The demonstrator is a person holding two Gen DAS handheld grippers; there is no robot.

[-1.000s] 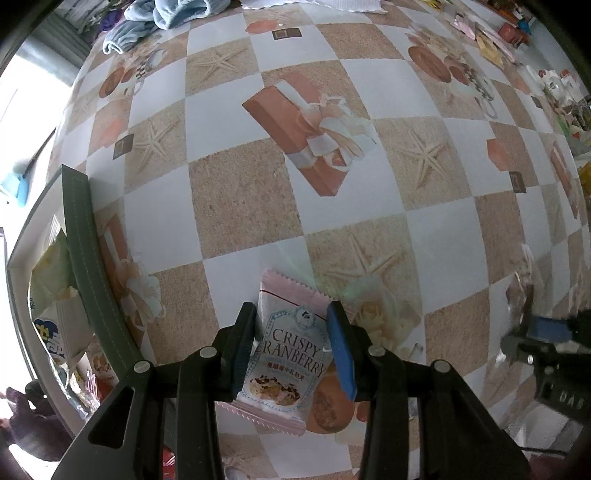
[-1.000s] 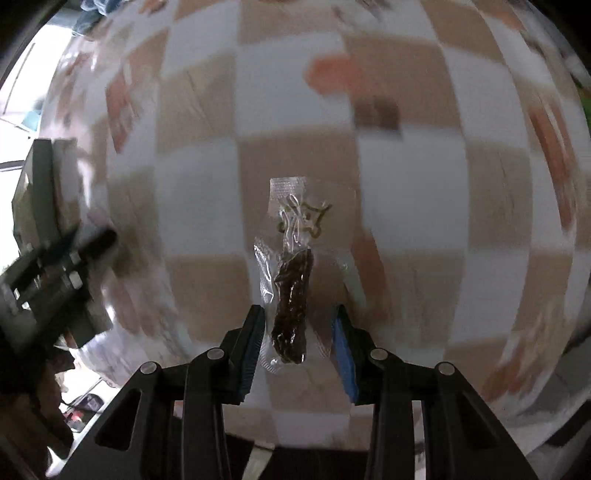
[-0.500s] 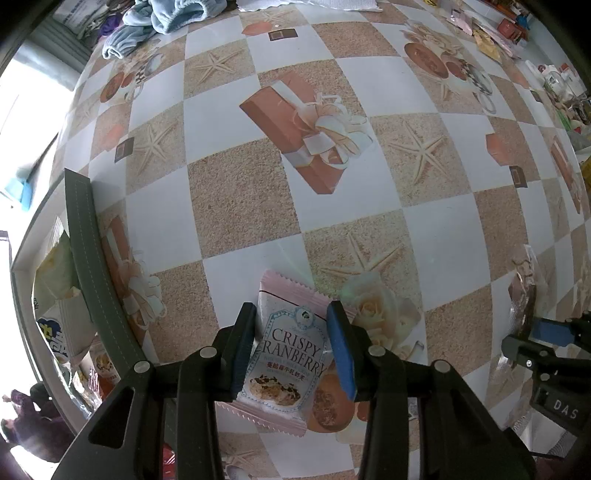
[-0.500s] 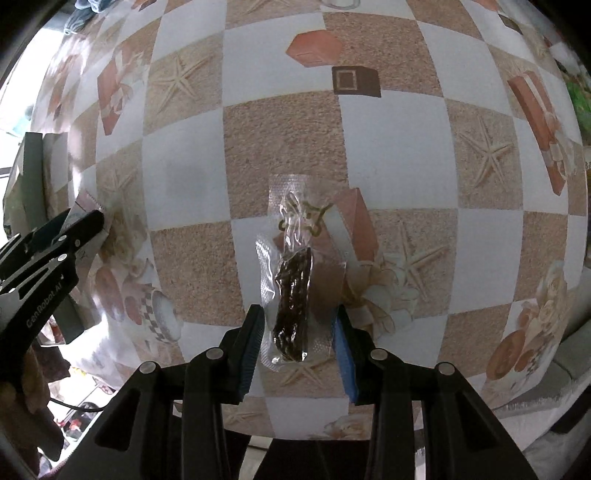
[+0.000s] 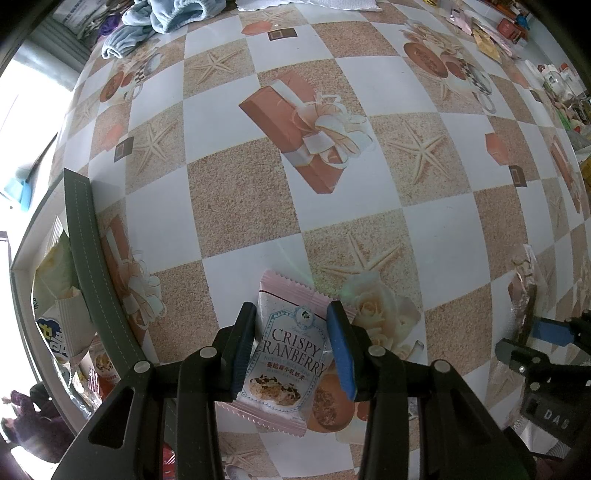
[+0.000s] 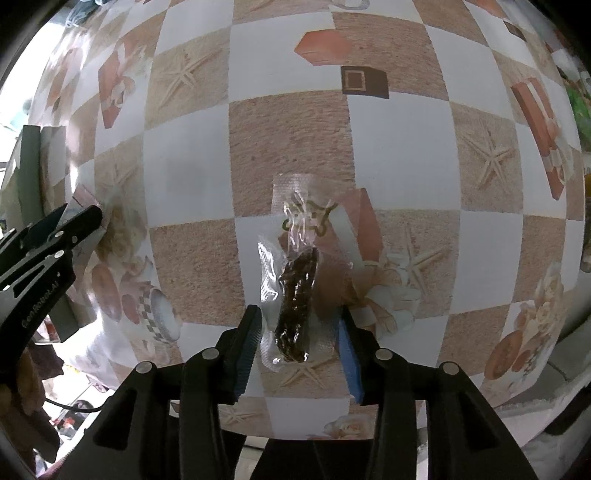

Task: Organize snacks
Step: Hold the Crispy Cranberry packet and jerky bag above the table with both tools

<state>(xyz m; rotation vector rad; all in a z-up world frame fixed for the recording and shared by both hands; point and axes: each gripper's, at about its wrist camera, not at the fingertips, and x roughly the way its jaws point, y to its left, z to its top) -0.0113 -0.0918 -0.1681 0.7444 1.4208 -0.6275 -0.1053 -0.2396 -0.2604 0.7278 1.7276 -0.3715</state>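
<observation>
My left gripper [image 5: 291,314] is shut on a pink "Crispy Cranberry" snack packet [image 5: 286,354], held just above the checkered tablecloth. My right gripper [image 6: 297,319] is shut on a clear packet with a dark dried snack [image 6: 297,295] inside. That clear packet also shows at the right edge of the left wrist view [image 5: 522,295], with the right gripper [image 5: 543,343] below it. The left gripper shows at the left of the right wrist view [image 6: 55,236].
A dark green box [image 5: 86,258] holding several snack packets stands at the table's left edge; its wall also shows in the right wrist view [image 6: 29,173]. Blue cloths [image 5: 166,18] lie at the far left, small packets and bottles [image 5: 517,33] at the far right.
The right wrist view was blurred with motion and is now sharp; the right gripper has moved over the table with its packet. The left gripper has hardly moved.
</observation>
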